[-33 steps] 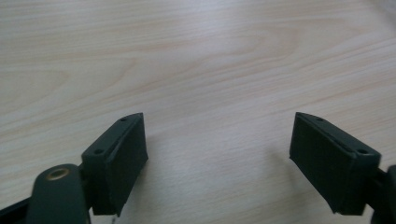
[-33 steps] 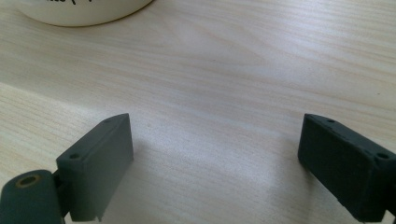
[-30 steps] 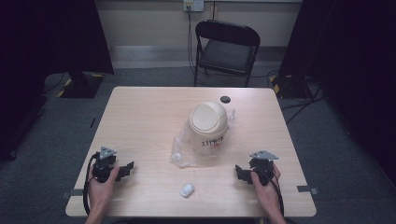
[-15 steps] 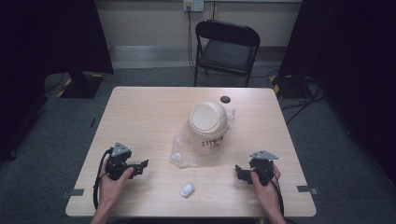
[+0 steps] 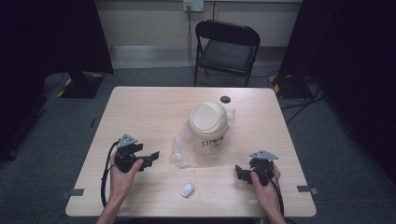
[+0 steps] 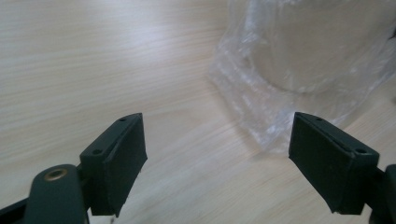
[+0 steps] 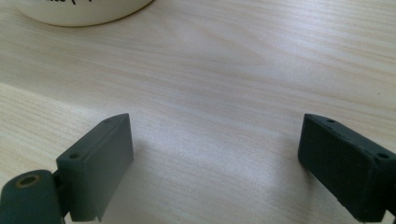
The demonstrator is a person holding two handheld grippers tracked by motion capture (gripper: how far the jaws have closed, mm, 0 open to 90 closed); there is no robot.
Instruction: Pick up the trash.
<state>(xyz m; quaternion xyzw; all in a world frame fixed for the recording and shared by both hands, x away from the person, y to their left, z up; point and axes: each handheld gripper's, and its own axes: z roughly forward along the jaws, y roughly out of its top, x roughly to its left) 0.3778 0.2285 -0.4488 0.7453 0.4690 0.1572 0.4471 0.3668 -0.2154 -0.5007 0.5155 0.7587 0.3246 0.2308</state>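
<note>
Cream bin (image 5: 208,125) with black lettering, on pale woodgrain table (image 5: 140,112).

The cream bin (image 5: 208,125) and its clear bag (image 5: 183,151) block the table's (image 5: 140,112) middle, a small white lump (image 5: 187,189) sits near the front edge, both sides lie bare

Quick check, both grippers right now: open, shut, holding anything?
Left gripper: open, holding nothing, jaws facing the clear plastic bag.
Right gripper: open, holding nothing, over bare table.
</note>
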